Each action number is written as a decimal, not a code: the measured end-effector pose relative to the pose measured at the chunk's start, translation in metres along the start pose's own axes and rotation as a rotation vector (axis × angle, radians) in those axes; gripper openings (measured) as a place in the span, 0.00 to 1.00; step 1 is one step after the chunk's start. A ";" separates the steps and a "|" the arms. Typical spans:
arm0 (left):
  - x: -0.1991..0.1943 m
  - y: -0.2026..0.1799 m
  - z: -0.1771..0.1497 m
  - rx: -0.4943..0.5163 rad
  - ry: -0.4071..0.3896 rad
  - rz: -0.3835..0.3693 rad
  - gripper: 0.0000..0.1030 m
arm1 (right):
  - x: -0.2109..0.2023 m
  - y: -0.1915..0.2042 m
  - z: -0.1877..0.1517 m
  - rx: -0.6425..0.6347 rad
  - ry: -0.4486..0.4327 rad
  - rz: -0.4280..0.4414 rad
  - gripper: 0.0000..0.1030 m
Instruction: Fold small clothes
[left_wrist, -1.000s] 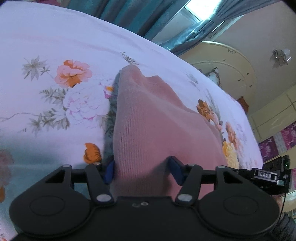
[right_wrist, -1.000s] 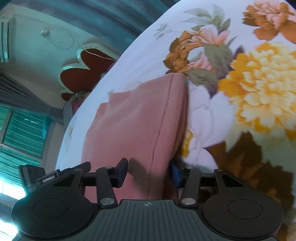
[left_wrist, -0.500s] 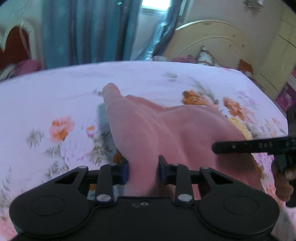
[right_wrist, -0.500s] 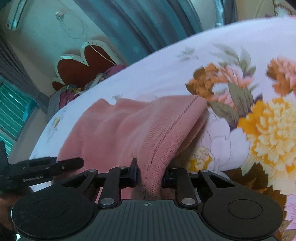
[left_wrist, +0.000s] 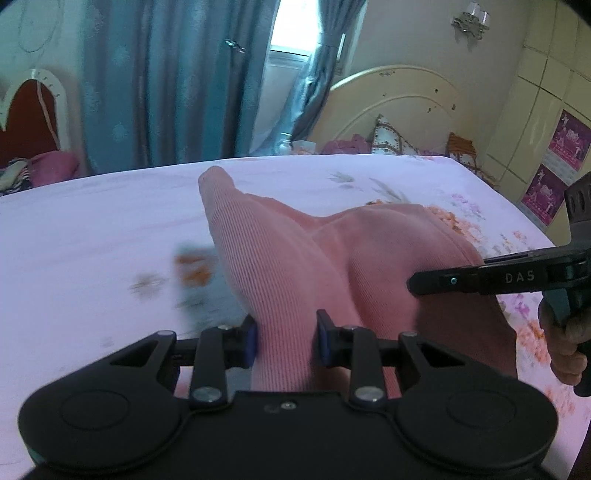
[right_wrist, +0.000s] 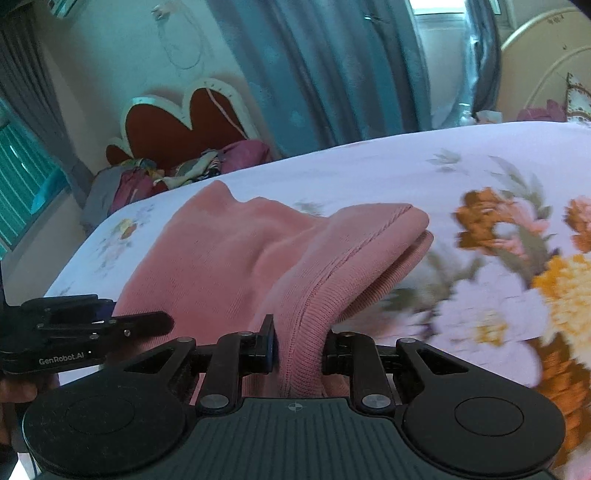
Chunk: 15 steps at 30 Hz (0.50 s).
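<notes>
A pink ribbed knit garment (left_wrist: 295, 251) lies on the floral bedsheet (left_wrist: 92, 229), its near edge lifted. My left gripper (left_wrist: 284, 339) is shut on the garment's near left edge and holds it up off the bed. My right gripper (right_wrist: 299, 350) is shut on the garment's (right_wrist: 229, 266) near right hem, lifted the same way. The far end still rests on the sheet. Each gripper shows in the other's view, the right one (left_wrist: 491, 278) and the left one (right_wrist: 85, 332).
The bed (right_wrist: 480, 166) spreads wide around the garment. A cream headboard (left_wrist: 399, 107) and pillows stand at the far right, teal curtains (left_wrist: 166, 85) behind. A red heart-shaped chair (right_wrist: 184, 129) with piled clothes stands past the bed's far left edge.
Both grippers closed on the garment's near edge and lifted it, tilting up from a downward look at the bed to a level view of the room.
</notes>
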<state>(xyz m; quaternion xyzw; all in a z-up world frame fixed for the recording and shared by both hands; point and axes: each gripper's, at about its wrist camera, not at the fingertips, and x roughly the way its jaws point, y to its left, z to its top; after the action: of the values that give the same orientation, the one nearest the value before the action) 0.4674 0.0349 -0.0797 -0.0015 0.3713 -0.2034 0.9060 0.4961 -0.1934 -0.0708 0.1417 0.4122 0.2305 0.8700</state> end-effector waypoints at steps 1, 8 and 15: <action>-0.007 0.011 -0.004 -0.005 0.001 0.006 0.29 | 0.006 0.012 0.000 -0.001 0.003 0.005 0.20; -0.055 0.098 -0.033 -0.058 0.012 0.061 0.29 | 0.062 0.099 -0.008 -0.033 0.038 0.075 0.20; -0.054 0.162 -0.060 -0.148 0.023 0.046 0.30 | 0.120 0.138 -0.019 -0.060 0.087 0.034 0.20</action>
<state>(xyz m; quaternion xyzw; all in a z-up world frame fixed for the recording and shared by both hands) 0.4519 0.2121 -0.1116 -0.0575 0.3956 -0.1548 0.9034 0.5088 -0.0123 -0.1007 0.1125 0.4399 0.2636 0.8511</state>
